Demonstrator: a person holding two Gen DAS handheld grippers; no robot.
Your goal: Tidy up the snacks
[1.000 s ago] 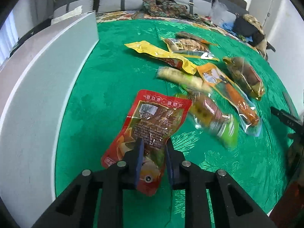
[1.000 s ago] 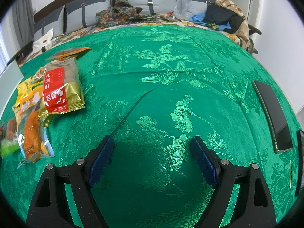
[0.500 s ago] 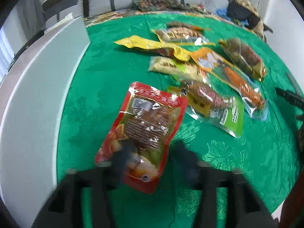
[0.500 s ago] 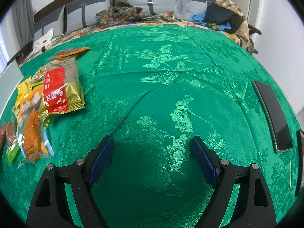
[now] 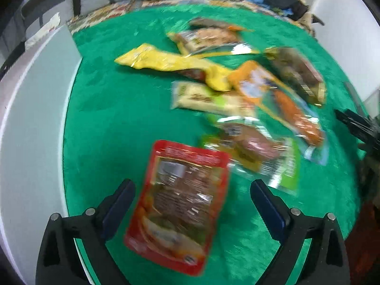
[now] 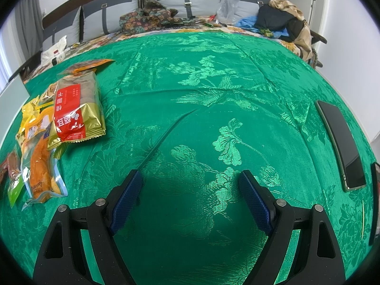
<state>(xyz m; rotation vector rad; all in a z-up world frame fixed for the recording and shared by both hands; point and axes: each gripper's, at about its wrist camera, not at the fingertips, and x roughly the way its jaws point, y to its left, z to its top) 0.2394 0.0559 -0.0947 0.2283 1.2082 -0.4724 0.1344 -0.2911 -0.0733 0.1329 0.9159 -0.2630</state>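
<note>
A red snack pouch [image 5: 180, 204] lies flat on the green cloth between the fingers of my left gripper [image 5: 192, 190], which is open wide and holds nothing. Beyond it lie a green-edged pack [image 5: 256, 152], a pale pack [image 5: 209, 99], a yellow pack [image 5: 171, 64], an orange pack [image 5: 280, 99] and a brown pack [image 5: 296, 71]. My right gripper [image 6: 190, 185] is open and empty over bare cloth. A gold and red pack [image 6: 76, 106] and an orange pack [image 6: 40, 166] lie to its left.
A white box [image 5: 30, 123] stands along the left of the table in the left wrist view. Two dark phones [image 6: 339, 142] lie at the right edge in the right wrist view. A sofa with clothes [image 6: 166, 16] stands behind the table.
My left gripper was shut on the red pouch's lower end; it has opened wide and let it go onto the cloth. The right gripper has not moved.
</note>
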